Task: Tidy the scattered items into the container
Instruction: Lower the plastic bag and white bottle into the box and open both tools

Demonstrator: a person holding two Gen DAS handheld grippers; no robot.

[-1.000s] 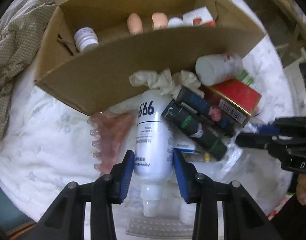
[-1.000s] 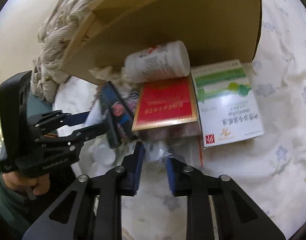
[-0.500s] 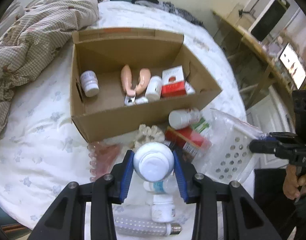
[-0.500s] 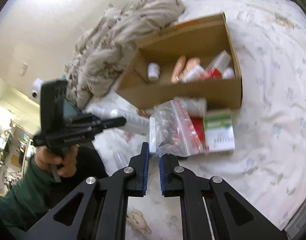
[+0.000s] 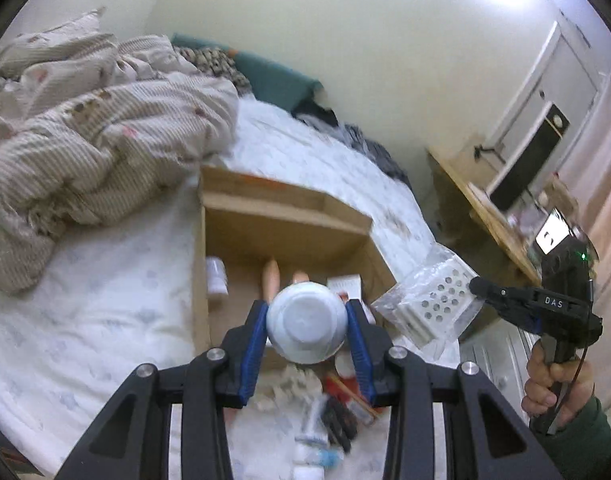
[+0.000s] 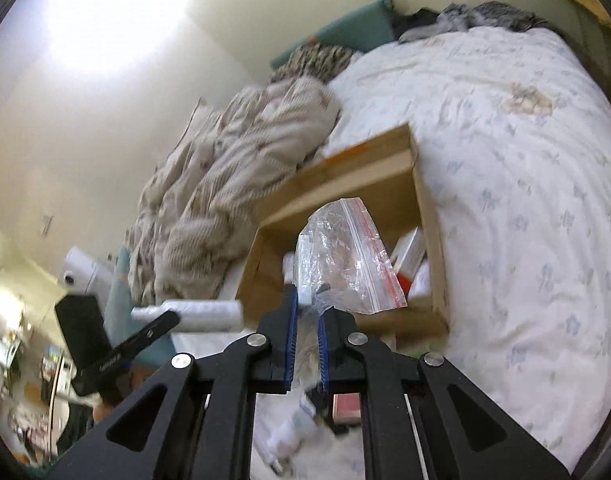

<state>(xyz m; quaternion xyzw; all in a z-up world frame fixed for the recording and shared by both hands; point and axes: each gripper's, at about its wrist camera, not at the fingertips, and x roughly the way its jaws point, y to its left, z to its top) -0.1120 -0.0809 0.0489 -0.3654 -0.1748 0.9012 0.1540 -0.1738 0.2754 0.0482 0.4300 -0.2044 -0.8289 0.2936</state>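
Observation:
My left gripper (image 5: 306, 325) is shut on a white bottle (image 5: 306, 328), held bottom-forward above the near wall of the open cardboard box (image 5: 241, 200). The same bottle shows lying sideways in the right wrist view (image 6: 193, 314). My right gripper (image 6: 305, 322) is shut on a clear zip bag (image 6: 345, 264) with a white perforated item inside; it also shows in the left wrist view (image 5: 429, 304), held to the right of the box. The box (image 6: 425, 208) holds a small white jar (image 5: 216, 276), pink handles (image 5: 271, 278) and a red-white carton (image 5: 347, 284).
Loose items lie on the white bedsheet in front of the box: crumpled tissue (image 5: 289, 386), a red box (image 5: 345, 392), dark tubes (image 5: 337, 420), a small bottle (image 5: 309, 452). A rumpled striped blanket (image 5: 85, 140) lies left of the box. A wooden desk (image 5: 489, 216) stands at the right.
Both grippers have risen well above the bed. The left lifted the white bottle from the pile and tipped it end-on. The right closed on the zip bag and lifted it toward the box.

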